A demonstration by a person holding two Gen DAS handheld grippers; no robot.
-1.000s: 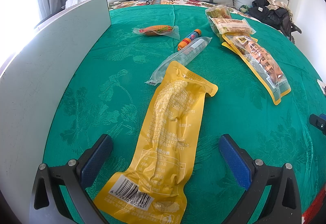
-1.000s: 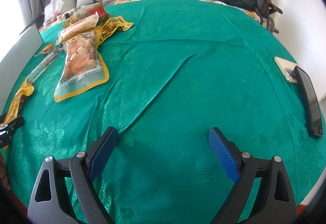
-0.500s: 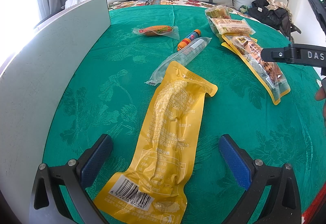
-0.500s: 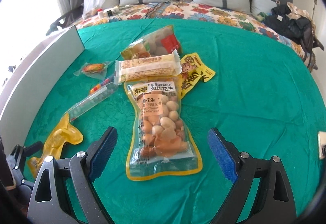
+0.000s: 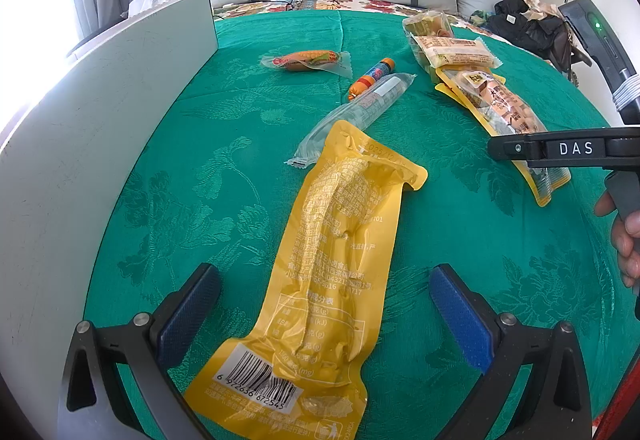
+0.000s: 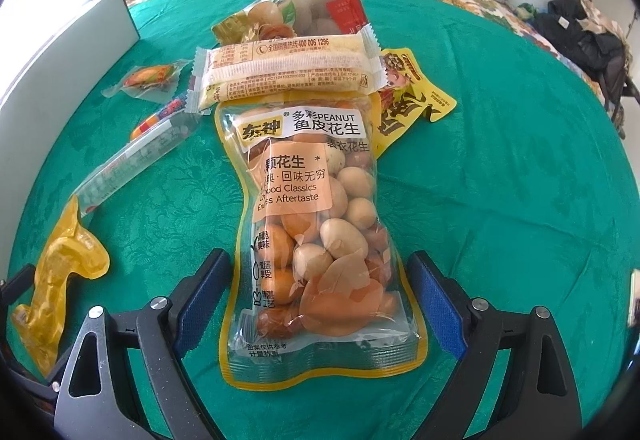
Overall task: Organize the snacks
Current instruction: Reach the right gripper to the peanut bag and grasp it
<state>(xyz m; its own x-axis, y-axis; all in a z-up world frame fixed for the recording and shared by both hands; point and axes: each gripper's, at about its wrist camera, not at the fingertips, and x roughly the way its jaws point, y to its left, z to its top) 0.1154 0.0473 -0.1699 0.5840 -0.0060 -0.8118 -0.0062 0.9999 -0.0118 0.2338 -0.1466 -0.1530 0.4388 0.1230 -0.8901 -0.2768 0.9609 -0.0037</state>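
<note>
Having swung from bare cloth, the right gripper (image 6: 316, 296) is now positioned spread wide astride the peanut bag (image 6: 316, 224), untouched on the green bedspread (image 6: 500, 180); left gripper (image 5: 324, 316) likewise released over the yellow pouch (image 5: 324, 280)

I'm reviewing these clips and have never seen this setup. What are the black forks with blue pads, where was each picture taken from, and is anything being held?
There is no robot here. A person holds a two-finger gripper in each hand, each with a fisheye camera looking forward along its fingers.

Left view: the left gripper, open, straddles a yellow pouch lying on the green cloth. The right gripper and a hand enter at the edge.

Right view: the right gripper, open, straddles a peanut bag. Behind it lie a wafer pack and more snacks.

Nothing is held; neither gripper has closed on its packet.
</note>
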